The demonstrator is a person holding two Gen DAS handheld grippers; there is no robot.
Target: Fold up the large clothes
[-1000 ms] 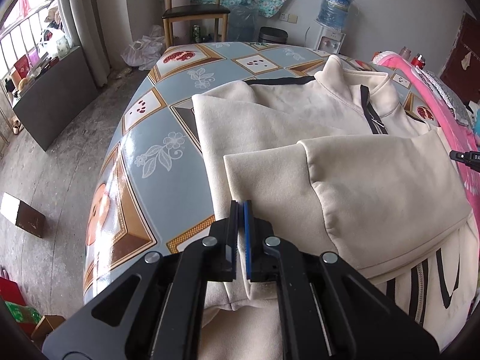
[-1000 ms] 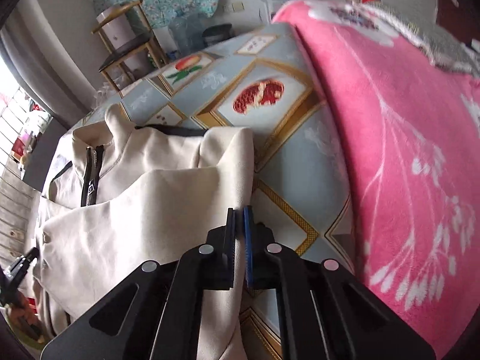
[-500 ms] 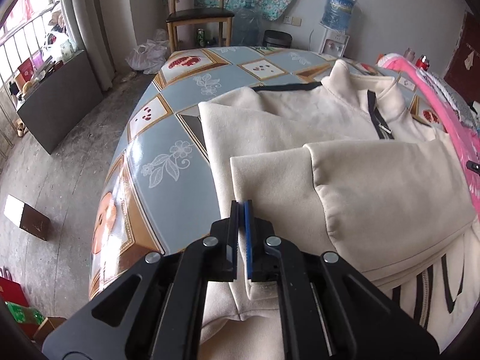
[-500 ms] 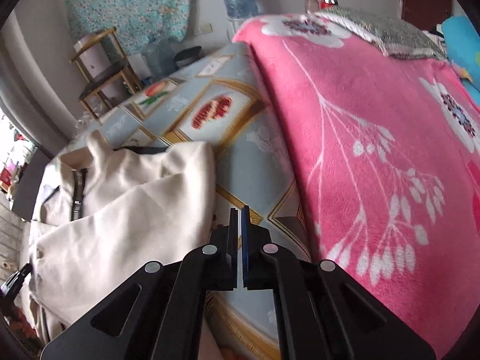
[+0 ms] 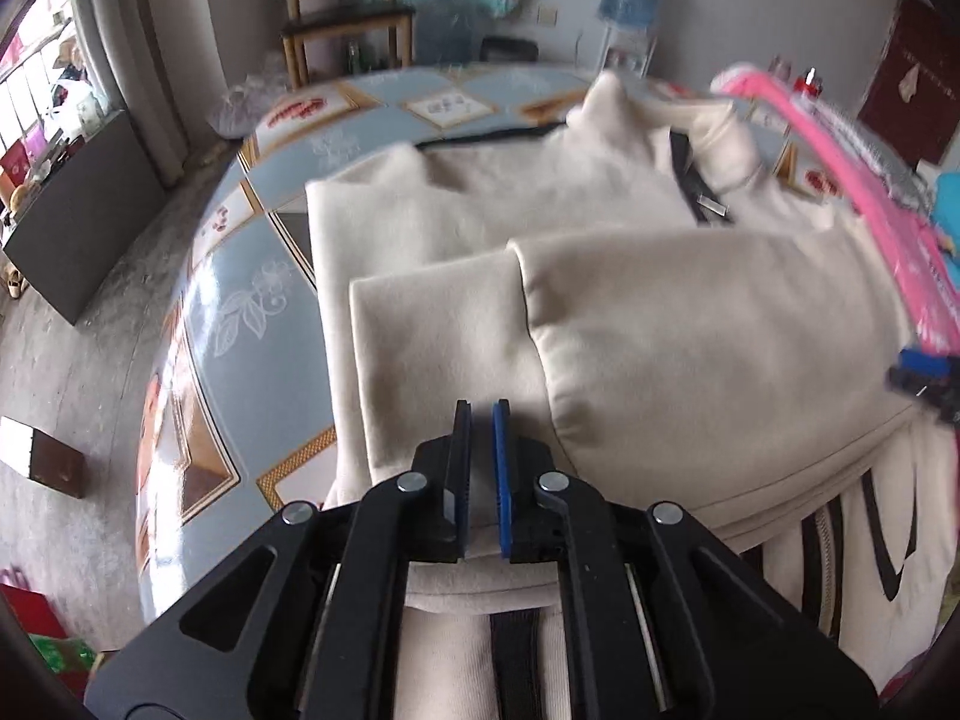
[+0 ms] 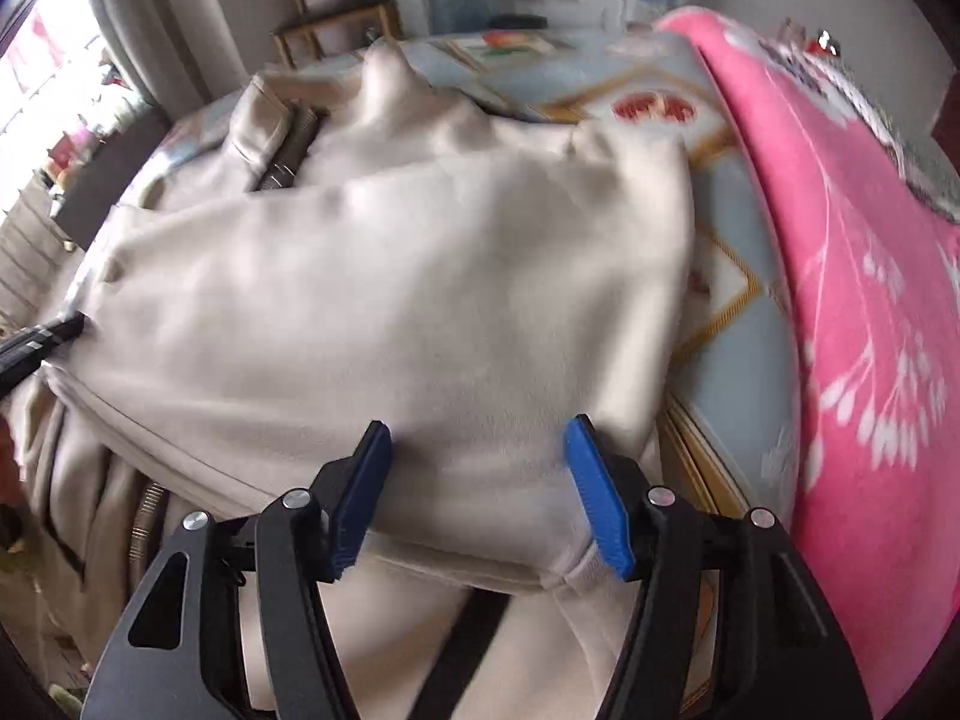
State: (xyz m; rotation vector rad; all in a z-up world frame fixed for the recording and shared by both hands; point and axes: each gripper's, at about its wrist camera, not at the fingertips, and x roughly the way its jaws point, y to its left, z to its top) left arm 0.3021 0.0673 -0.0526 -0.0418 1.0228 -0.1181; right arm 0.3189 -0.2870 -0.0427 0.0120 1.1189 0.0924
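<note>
Cream jacket [image 6: 384, 312] lying under R tool [image 6: 477, 480], jaws just been opening, straddling folded sleeve. L tool [image 5: 482, 420] staying near-closed, nothing pinched, over sleeve cuff.

jacket [image 5: 630, 324] collar motion-blurred; its hem cut off by bottom frame edge; right gripper [image 5: 927, 375] mostly cropped at left-wrist view's right edge.

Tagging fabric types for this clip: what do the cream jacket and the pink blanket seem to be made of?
Cream jacket: looks like soft matte fleece or brushed knit, with thick rounded folds. Pink blanket: seemingly plush fleece, fuzzy, with a printed white floral pattern. Blur leaves both uncertain.
</note>
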